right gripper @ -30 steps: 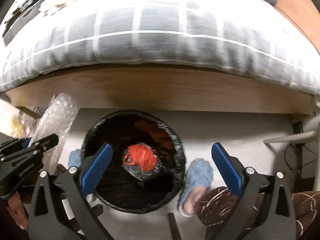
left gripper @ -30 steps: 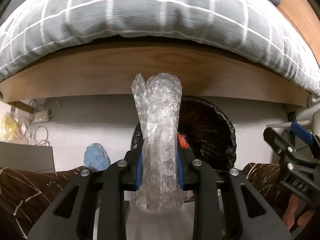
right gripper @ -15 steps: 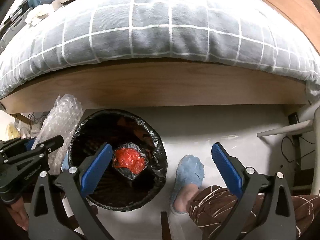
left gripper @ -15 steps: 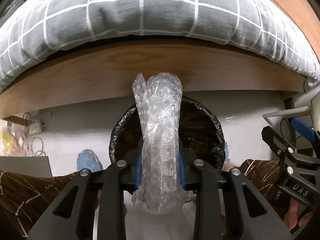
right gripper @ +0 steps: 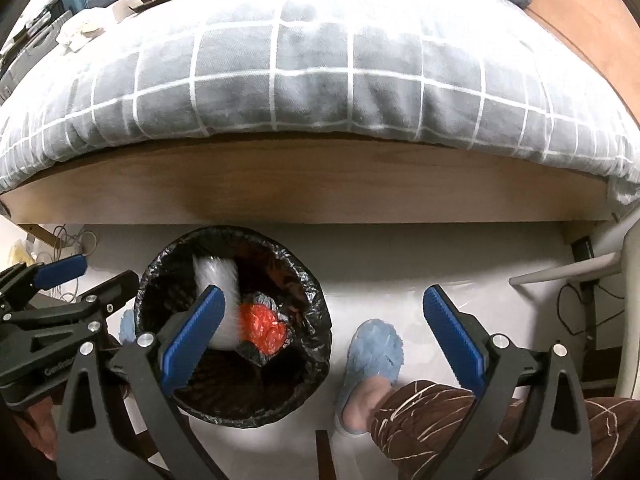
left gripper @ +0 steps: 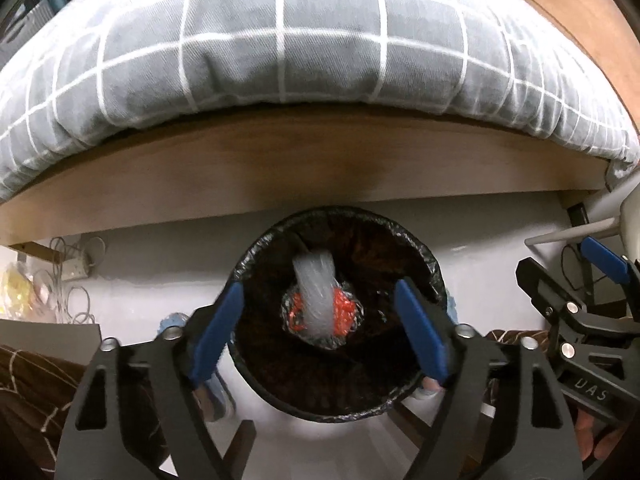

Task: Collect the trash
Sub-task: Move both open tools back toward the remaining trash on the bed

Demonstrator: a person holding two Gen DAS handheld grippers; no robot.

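Note:
A black-lined trash bin [left gripper: 256, 256] stands on the white floor below the bed edge; it also shows in the right wrist view [right gripper: 316, 300]. A roll of clear bubble wrap [left gripper: 316, 300] is blurred inside the bin, above a red wad [left gripper: 344, 308]; the right wrist view shows the wrap [right gripper: 220, 276] and the red wad [right gripper: 262, 328] too. My left gripper [left gripper: 320, 336] is open and empty right above the bin. My right gripper [right gripper: 324, 340] is open and empty over the floor, at the bin's right side.
A bed with a grey checked duvet [left gripper: 300, 40] and a wooden side board [left gripper: 280, 168] rises behind the bin. Blue slippers [right gripper: 374, 352] and legs in brown trousers [right gripper: 440, 412] are beside the bin. Cables and a power strip [left gripper: 76, 268] lie at the left.
My left gripper has opened and let go of the bubble wrap, which has dropped into the bin. Both grippers have tilted more downward over the bin.

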